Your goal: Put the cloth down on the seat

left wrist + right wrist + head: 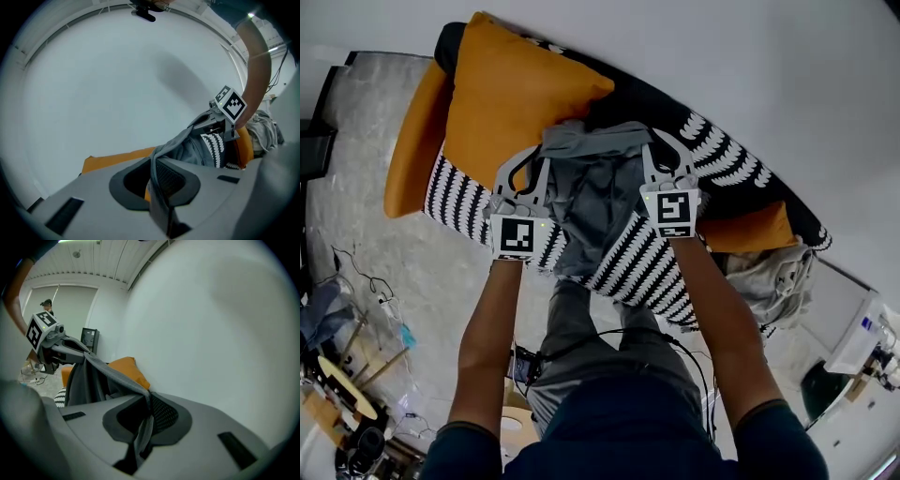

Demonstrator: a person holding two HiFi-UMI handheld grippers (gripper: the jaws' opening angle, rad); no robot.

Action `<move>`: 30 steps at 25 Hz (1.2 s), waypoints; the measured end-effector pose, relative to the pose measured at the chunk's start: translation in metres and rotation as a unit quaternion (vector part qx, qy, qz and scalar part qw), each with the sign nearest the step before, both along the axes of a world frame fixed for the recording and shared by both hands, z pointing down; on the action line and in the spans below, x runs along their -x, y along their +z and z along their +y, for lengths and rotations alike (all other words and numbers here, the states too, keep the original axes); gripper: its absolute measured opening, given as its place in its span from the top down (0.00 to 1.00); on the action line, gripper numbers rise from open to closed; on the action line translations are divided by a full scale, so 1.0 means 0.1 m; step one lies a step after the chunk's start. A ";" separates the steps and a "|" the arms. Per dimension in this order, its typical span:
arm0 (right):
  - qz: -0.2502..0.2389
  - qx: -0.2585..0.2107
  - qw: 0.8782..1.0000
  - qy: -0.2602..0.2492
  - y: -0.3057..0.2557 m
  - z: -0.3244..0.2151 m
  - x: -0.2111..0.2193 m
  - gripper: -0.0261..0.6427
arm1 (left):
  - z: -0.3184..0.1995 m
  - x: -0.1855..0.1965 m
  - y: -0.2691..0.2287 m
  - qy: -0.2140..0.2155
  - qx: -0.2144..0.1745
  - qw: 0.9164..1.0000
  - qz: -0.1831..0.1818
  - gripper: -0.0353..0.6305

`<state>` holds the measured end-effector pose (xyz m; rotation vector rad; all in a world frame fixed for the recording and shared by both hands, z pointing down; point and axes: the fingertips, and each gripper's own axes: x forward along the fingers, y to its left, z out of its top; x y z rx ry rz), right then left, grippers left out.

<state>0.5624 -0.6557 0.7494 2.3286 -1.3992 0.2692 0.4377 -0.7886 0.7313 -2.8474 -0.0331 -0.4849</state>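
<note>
**Grey cloth is being held spread over the seat**

The left gripper point(536, 159) and the right gripper point(659, 150) are each pinching one upper edge of the grey cloth point(602, 192). Both pairs of jaws are closed on the fabric, so it is hanging spread out, probably so that it lands flat. It is hanging over the black-and-white seat point(649, 272), not yet released. I am counting one cloth, two grippers and three orange cushions point(516, 94).

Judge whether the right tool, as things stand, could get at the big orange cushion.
Probably not: the right tool is shut on the grey cloth, and the left tool stands between it and the big orange cushion.
</note>
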 end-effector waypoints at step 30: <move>-0.043 0.071 0.995 -0.048 1.05 -0.53 -0.20 0.79 | -0.65 -0.24 0.80 -0.024 0.026 0.999 -0.018 0.90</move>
